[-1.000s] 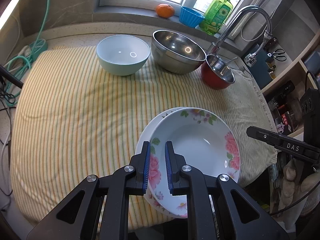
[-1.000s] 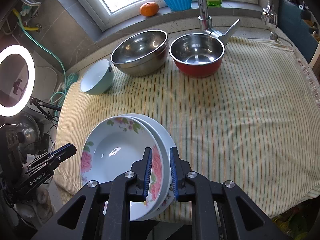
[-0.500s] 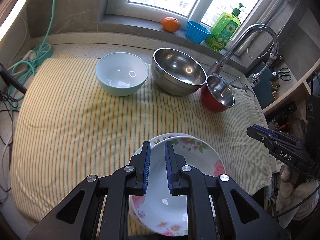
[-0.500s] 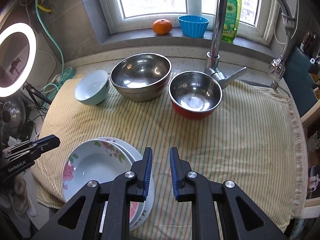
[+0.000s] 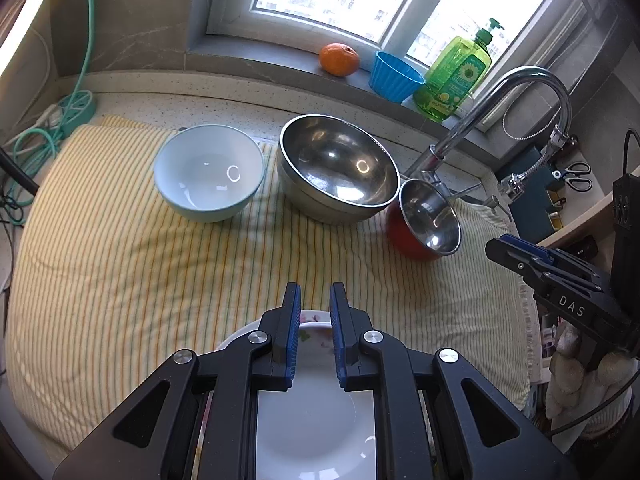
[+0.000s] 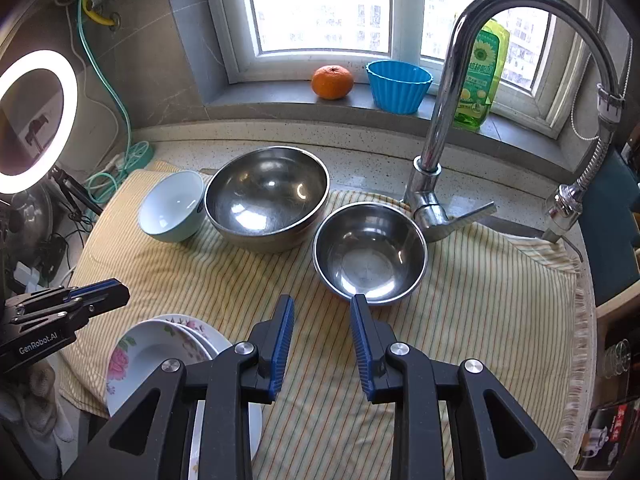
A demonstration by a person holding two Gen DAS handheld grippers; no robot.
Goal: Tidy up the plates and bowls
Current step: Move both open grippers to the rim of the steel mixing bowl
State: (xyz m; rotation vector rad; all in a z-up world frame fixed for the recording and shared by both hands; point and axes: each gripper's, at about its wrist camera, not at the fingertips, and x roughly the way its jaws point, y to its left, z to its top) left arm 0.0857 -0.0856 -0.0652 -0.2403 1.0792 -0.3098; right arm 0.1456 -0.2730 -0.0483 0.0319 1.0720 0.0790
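Observation:
Two stacked floral plates [image 5: 316,420] [image 6: 148,356] lie at the front edge of the striped cloth [image 5: 120,280]. My left gripper [image 5: 315,292] [image 6: 120,292] hovers above their far rim, shut to a narrow gap with nothing in it. My right gripper [image 6: 322,304] [image 5: 496,246] hangs over bare cloth to the right of the plates; its jaws are opening and hold nothing. At the back stand a light blue bowl [image 5: 208,172] [image 6: 172,204], a large steel bowl [image 5: 338,168] [image 6: 266,196] and a red-sided steel bowl [image 5: 430,216] [image 6: 370,252].
A tall faucet [image 6: 440,100] rises behind the red-sided bowl. On the window sill sit an orange [image 6: 332,82], a blue cup [image 6: 398,86] and a green soap bottle [image 6: 478,80]. A ring light [image 6: 36,120] and cables stand at the left.
Both grippers have pulled back and up from the plates' rims, and the plates stay on the cloth. The right gripper's jaws have widened and it has swung right.

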